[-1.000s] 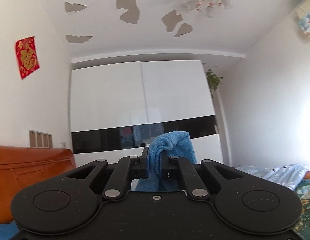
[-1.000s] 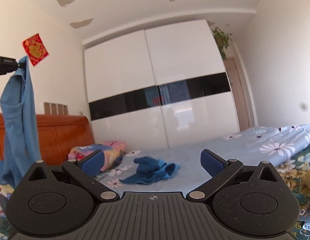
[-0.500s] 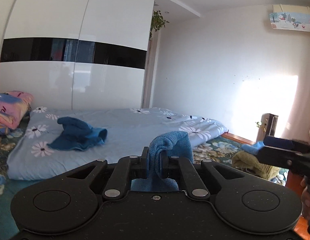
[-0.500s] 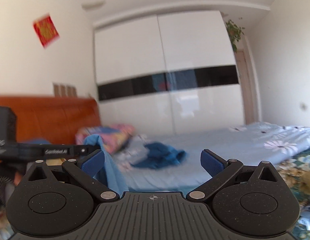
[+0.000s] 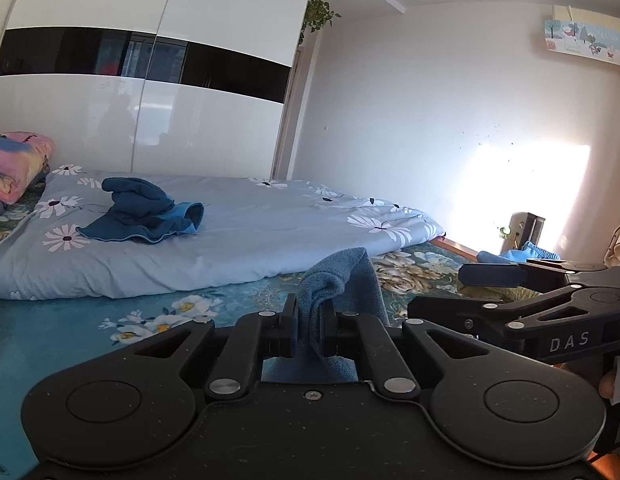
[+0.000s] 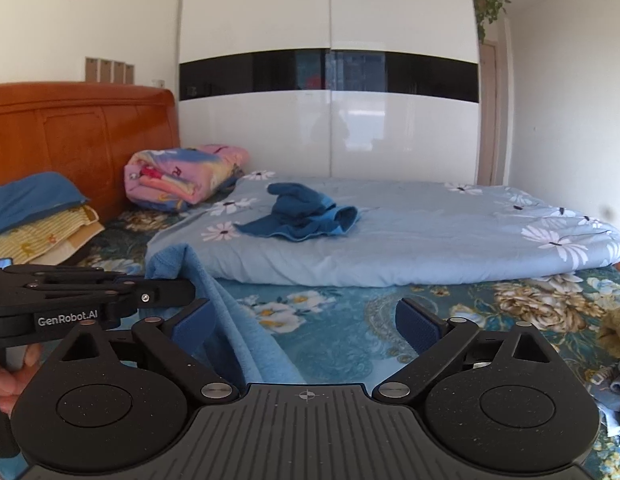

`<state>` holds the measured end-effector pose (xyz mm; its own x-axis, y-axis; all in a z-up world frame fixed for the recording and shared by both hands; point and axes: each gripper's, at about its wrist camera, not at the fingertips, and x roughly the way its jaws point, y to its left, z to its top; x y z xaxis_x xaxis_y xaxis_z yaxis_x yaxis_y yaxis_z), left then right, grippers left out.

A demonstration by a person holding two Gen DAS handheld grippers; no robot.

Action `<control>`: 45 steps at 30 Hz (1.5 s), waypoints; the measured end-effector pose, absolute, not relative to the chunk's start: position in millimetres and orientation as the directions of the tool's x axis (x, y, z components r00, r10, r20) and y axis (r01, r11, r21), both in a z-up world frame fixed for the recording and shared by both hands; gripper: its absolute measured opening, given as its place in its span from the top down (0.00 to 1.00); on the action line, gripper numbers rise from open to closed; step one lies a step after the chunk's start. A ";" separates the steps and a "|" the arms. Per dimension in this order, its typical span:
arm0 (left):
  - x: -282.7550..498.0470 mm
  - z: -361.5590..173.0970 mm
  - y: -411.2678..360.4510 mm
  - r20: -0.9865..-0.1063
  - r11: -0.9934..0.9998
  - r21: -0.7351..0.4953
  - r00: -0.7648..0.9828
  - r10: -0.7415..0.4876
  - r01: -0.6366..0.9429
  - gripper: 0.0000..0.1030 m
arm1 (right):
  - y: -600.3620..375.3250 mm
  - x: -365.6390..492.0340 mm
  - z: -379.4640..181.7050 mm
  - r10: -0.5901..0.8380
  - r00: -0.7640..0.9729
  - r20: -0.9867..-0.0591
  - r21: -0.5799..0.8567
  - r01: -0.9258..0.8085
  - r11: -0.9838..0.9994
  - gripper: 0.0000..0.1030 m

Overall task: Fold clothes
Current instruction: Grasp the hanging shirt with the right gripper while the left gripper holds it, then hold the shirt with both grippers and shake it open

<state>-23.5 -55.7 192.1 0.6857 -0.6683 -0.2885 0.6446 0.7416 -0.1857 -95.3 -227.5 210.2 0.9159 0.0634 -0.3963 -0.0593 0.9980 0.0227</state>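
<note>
A light blue garment (image 5: 352, 276) is pinched in my left gripper (image 5: 307, 322), which is shut on a bunched fold of it. In the right wrist view the same garment (image 6: 237, 336) hangs down from the left gripper (image 6: 169, 292) and passes between the fingers of my right gripper (image 6: 303, 320), close to its left pad (image 6: 189, 320). The right gripper is open and holds nothing; in the left wrist view the right gripper (image 5: 462, 290) shows at the right, beside my left one. A dark blue garment (image 6: 301, 212) lies crumpled on the pale blue flowered quilt (image 6: 430, 240).
The bed has a floral teal sheet (image 6: 350, 312). An orange wooden headboard (image 6: 81, 132), stacked pillows (image 6: 37, 216) and a folded pink quilt (image 6: 181, 176) lie at the left. A white wardrobe (image 6: 330, 120) stands behind. More clothes (image 6: 618, 332) lie at the right edge.
My left gripper swung down from facing the ceiling to bed level, still holding the light blue garment. The right gripper came in beside it, and the garment now hangs between its open fingers.
</note>
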 end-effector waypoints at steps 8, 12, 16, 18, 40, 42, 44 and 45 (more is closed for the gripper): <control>-29.1 190.4 -44.3 -0.295 0.737 -0.187 0.678 -0.673 0.650 0.93 | -215.9 -78.8 200.7 0.101 0.892 -0.441 0.015 -0.106 0.994 0.32; -26.8 190.2 -40.3 -0.303 0.741 -0.191 0.680 -0.668 0.644 0.93 | -213.7 -75.8 196.4 0.147 0.874 -0.463 0.047 -0.142 0.989 0.43; -26.7 191.9 -40.9 -0.308 0.742 -0.190 0.678 -0.667 0.643 0.93 | -208.3 -74.5 195.5 0.206 0.854 -0.478 0.068 -0.198 0.978 0.48; -27.2 193.0 -41.8 -0.310 0.742 -0.189 0.678 -0.667 0.643 0.93 | -204.0 -71.4 193.9 0.224 0.843 -0.489 0.064 -0.221 0.973 0.54; -53.8 178.6 -13.8 -0.301 0.761 -0.286 0.699 -0.648 0.582 0.48 | -238.2 -63.7 211.9 0.210 0.877 -0.433 0.223 -0.122 0.967 0.98; -61.8 163.5 -11.2 -0.322 0.757 -0.300 0.685 -0.653 0.581 0.45 | -242.9 -62.3 215.4 0.199 0.886 -0.420 0.226 -0.110 0.968 0.98; -69.1 147.2 -10.7 -0.353 0.757 -0.321 0.670 -0.654 0.569 0.44 | -246.4 -60.6 218.1 0.186 0.892 -0.413 0.227 -0.097 0.969 0.98; -71.6 139.1 -13.9 -0.370 0.751 -0.336 0.653 -0.661 0.569 0.43 | -247.7 -59.7 218.8 0.182 0.893 -0.411 0.230 -0.092 0.969 0.98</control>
<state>-71.6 -13.9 139.1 0.6531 -0.6606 -0.3702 0.5687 0.7507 -0.3364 -59.7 -247.7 218.8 0.8930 0.1823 -0.4114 -0.0921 0.9689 0.2295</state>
